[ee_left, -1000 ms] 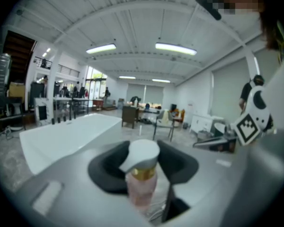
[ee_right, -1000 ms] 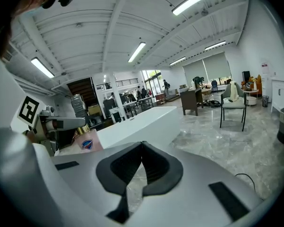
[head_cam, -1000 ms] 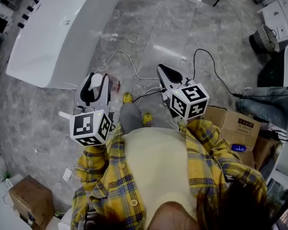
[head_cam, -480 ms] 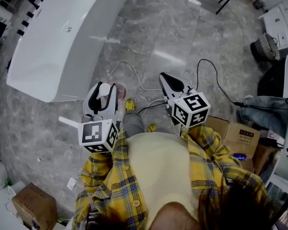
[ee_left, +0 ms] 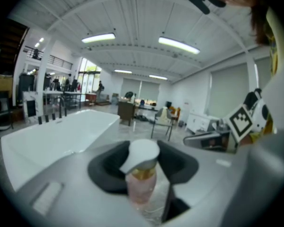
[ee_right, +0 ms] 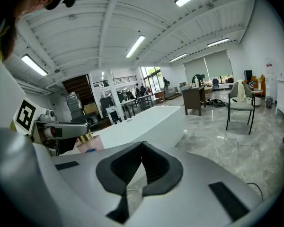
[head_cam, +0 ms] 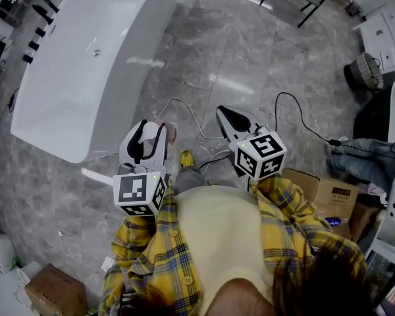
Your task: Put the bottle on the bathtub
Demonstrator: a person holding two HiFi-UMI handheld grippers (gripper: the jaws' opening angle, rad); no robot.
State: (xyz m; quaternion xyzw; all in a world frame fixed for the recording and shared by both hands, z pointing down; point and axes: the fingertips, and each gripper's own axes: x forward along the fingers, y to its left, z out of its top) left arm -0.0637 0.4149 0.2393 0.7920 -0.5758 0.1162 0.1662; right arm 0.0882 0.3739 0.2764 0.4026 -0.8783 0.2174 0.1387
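The left tongs (head_cam: 151,130) clamp a pink, white-capped bottle (ee_left: 142,181) upright over the floor (head_cam: 250,51), near the white bathtub (head_cam: 72,78); probably held ready for its rim. The right tongs (ee_right: 141,148) are pressed together on nothing, held aside.

From the head camera I see my left gripper (head_cam: 151,125) held over the grey marble floor (head_cam: 250,38). Its jaws are closed around the bottle (head_cam: 168,131), whose white cap shows between them, with the pink body poking out at one side. The white bathtub (head_cam: 85,64) lies up and to the left, near the gripper but apart from it. My right gripper (head_cam: 225,112) hangs alongside, jaws together and holding nothing. Cables (head_cam: 182,101) trail across the floor beneath both. A cardboard box (head_cam: 322,193) sits at the right.
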